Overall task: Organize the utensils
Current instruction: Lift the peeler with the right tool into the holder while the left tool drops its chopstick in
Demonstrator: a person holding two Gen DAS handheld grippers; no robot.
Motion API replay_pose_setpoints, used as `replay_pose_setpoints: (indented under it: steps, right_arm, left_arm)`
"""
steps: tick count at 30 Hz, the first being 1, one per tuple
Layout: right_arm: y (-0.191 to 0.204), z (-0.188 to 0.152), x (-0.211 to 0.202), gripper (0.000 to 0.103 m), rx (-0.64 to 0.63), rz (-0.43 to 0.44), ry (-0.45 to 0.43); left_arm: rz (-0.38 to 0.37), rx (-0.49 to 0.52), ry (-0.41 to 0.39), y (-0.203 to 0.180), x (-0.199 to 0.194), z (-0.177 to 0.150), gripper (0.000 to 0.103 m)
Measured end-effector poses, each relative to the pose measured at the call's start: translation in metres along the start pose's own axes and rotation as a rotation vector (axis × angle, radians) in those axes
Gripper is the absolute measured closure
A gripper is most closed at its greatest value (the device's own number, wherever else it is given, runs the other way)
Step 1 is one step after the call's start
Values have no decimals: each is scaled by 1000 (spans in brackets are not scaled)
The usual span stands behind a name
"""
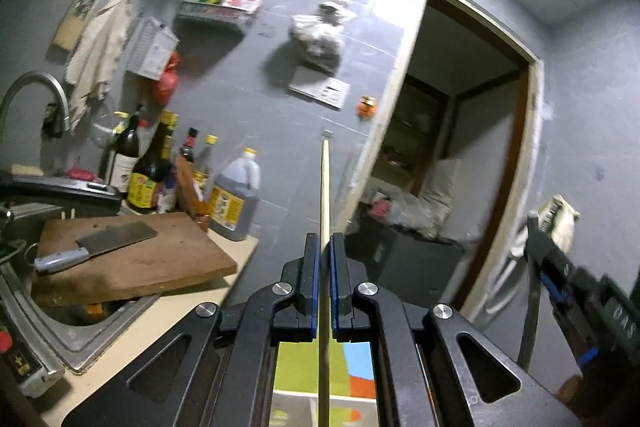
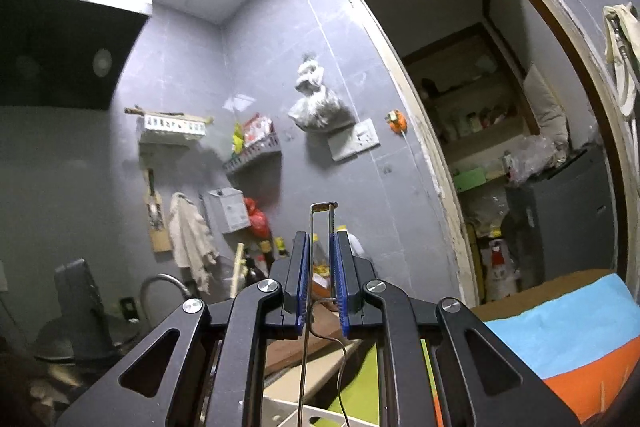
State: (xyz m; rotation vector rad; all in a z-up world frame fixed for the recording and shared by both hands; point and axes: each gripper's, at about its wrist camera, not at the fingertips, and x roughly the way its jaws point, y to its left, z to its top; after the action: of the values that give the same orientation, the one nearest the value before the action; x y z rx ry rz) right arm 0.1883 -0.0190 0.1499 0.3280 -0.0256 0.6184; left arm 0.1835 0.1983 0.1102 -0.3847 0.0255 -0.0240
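Note:
My left gripper [image 1: 325, 239] is shut on a pale wooden chopstick [image 1: 325, 187] that points up and away between the blue pads. My right gripper [image 2: 320, 237] is shut on a thin metal wire utensil [image 2: 322, 211], a loop-shaped handle that sticks up past the fingertips; its wire runs down below the jaws. The right gripper also shows at the right edge of the left wrist view [image 1: 560, 267], holding a dark part of that utensil. Both grippers are raised and face the grey tiled wall.
A wooden cutting board [image 1: 132, 259] with a cleaver [image 1: 96, 245] lies over the sink [image 1: 60, 327] on the left. Sauce bottles [image 1: 168, 171] stand behind it. A colourful mat [image 2: 560, 339] lies below. A doorway [image 1: 460, 147] opens to the right. Wall shelves [image 2: 252, 155] hang ahead.

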Motion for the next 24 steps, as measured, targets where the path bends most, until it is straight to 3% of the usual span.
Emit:
replay_pose_setpoints:
  steps: [5, 9, 16, 24]
  right_arm:
    - [-3, -23, 10, 93, -38, -60, 10]
    - [-4, -39, 13, 93, -94, -89, 35]
    - [-3, -50, 12, 92, -131, -79, 61]
    - [-6, -43, 17, 92, -101, -39, 57]
  left_arm:
    - [37, -20, 4, 8, 7, -14, 101]
    - [53, 20, 18, 5, 8, -27, 100]
    - [70, 71, 42, -5, 8, -45, 100]
    - [86, 33, 67, 1, 13, -49, 100]
